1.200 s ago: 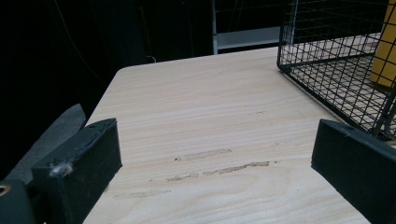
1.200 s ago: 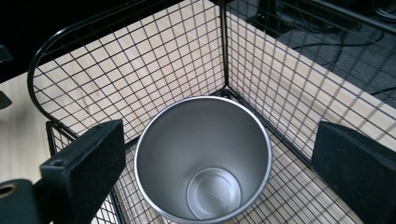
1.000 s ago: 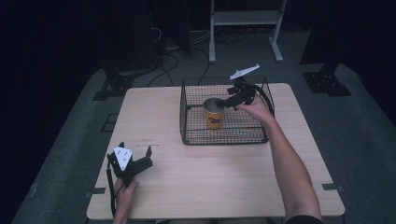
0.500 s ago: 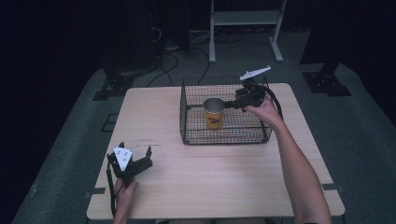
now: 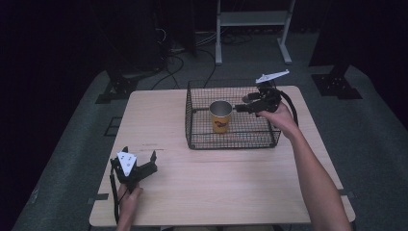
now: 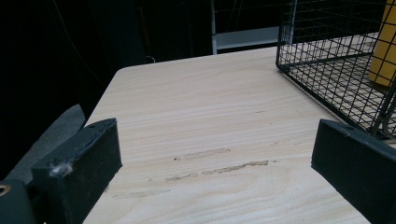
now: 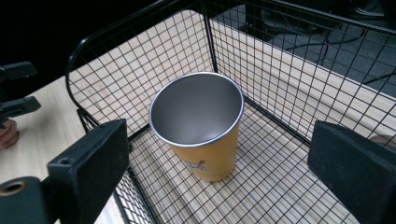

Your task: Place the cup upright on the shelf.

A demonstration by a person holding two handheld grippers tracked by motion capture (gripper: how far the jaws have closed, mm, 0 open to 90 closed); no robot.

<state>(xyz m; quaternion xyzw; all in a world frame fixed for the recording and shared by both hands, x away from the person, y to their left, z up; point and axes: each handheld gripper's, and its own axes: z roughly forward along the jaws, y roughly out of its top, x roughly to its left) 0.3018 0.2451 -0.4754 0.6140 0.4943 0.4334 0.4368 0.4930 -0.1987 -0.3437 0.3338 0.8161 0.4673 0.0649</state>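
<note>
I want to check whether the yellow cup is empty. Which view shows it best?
The right gripper view: it looks down into the yellow cup. The high view shows it small; the left gripper view shows an edge behind mesh.

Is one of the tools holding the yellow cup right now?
No. The right tool is open, apart from the cup, which stands in the wire basket. The left tool is open over the table.
</note>
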